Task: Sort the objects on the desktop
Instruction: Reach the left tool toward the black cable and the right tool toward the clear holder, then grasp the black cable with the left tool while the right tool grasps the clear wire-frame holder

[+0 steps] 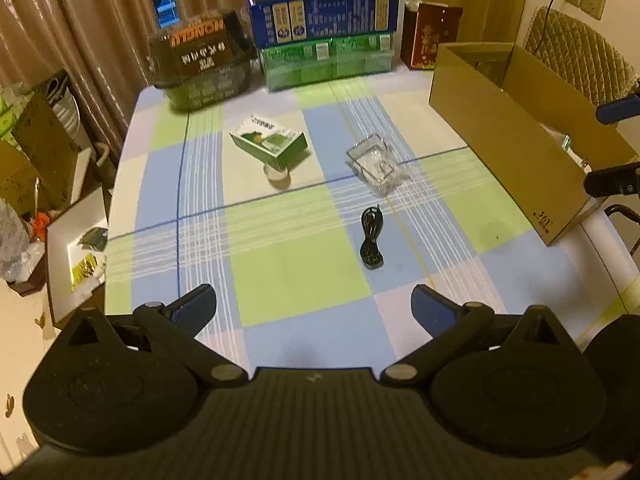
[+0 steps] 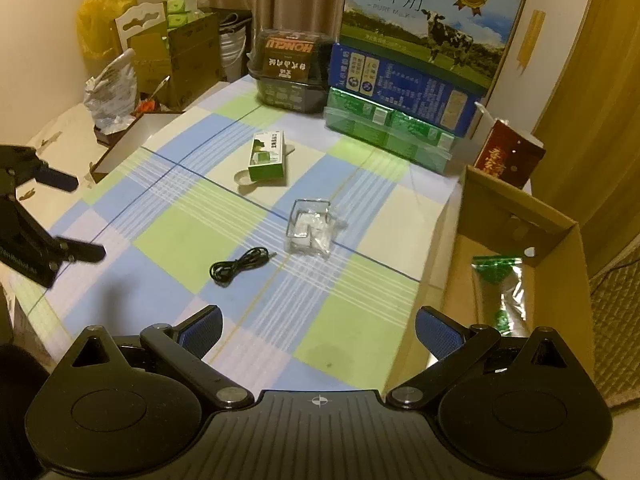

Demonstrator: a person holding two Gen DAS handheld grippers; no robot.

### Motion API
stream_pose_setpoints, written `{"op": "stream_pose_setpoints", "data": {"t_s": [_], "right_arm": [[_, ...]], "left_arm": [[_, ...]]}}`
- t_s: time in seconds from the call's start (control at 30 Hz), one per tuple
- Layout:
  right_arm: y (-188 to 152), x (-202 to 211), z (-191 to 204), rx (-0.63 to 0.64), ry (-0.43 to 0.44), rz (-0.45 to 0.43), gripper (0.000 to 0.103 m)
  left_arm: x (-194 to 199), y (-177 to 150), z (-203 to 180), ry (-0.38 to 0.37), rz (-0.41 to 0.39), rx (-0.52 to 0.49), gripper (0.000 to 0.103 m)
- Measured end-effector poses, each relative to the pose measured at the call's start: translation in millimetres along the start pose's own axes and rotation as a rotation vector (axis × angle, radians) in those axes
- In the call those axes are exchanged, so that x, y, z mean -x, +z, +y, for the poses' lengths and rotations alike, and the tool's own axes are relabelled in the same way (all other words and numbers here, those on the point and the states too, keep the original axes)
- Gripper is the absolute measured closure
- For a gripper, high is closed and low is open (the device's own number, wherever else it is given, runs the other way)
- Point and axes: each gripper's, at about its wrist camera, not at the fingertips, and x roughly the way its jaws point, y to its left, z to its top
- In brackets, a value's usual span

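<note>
1. The table (image 1: pixel 304 280) carries a checked cloth in blue, green and white.
2. A cardboard box (image 2: pixel 560 240) stands at its right edge, open; a green packet (image 2: pixel 498 276) lies inside.
3. The left gripper (image 1: pixel 314 306) and right gripper (image 2: pixel 318 330) hang above the near edge, fingers spread, holding nothing.
4. A green carton (image 1: pixel 270 142) lies mid-table, touching a white disc (image 1: pixel 277 174).
5. A clear plastic case (image 1: pixel 374 164) sits right of the carton.
6. A coiled black cable (image 1: pixel 371 238) lies just in front of the case.

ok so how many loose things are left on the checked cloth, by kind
green and white small box: 1
white round lid: 1
clear plastic case: 1
coiled black cable: 1
total: 4
The green packet already lies in the cardboard box, not counted.
</note>
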Motion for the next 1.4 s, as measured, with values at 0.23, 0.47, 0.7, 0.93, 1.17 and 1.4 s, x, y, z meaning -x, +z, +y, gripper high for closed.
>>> {"op": "stream_pose_setpoints", "data": {"t_s": [0.23, 0.47, 0.7, 0.93, 1.17, 1.4], "right_arm": [[1, -25, 0, -0.047, 0.009, 0.0, 0.003], [2, -54, -4, -0.085, 0.01, 0.007, 0.003], [3, -81, -8, -0.089, 0.006, 0.018, 0.003], [7, -108, -16, -0.092, 0.012, 0.028, 0.003], [10, -135, -22, -0.096, 0.015, 0.045, 0.018], [14, -152, -28, -0.106, 0.021, 0.053, 0.021]], "left_arm": [[-28, -3, -1, -0.017, 0.029, -0.001, 0.001], [-58, -1, -2, -0.032, 0.047, 0.009, 0.001], [-90, 4, -1, -0.052, 0.064, 0.013, 0.001], [-118, 12, -3, -0.07, 0.067, -0.006, 0.001], [-142, 20, -11, -0.136, 0.048, -0.032, 0.007], [-172, 30, -28, -0.165, 0.054, -0.107, 0.027]]}}
